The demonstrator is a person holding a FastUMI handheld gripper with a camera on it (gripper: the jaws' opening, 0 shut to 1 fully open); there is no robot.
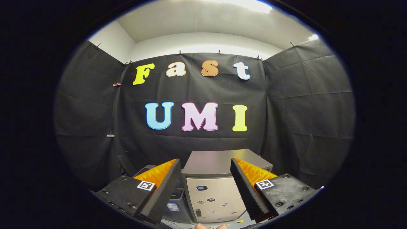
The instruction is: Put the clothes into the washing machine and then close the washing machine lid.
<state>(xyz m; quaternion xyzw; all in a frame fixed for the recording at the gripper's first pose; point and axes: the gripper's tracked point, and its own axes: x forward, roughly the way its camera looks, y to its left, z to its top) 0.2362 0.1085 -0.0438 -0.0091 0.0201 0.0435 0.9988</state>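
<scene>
My gripper (205, 160) is open, its two fingers spread wide with nothing between them. Beyond the fingers, in the gap between them, stands a grey box-shaped machine (213, 198), which I take for the washing machine. Its flat grey top (219, 163) lies level and looks closed. The pale front panel carries several small stickers and marks. The machine's two sides are hidden behind my fingers.
A dark device (175, 203) with a small label stands left of the machine, mostly behind my left finger. Black cloth walls close the booth behind and on both sides. A person's fingertips (211, 226) peek in just below the machine.
</scene>
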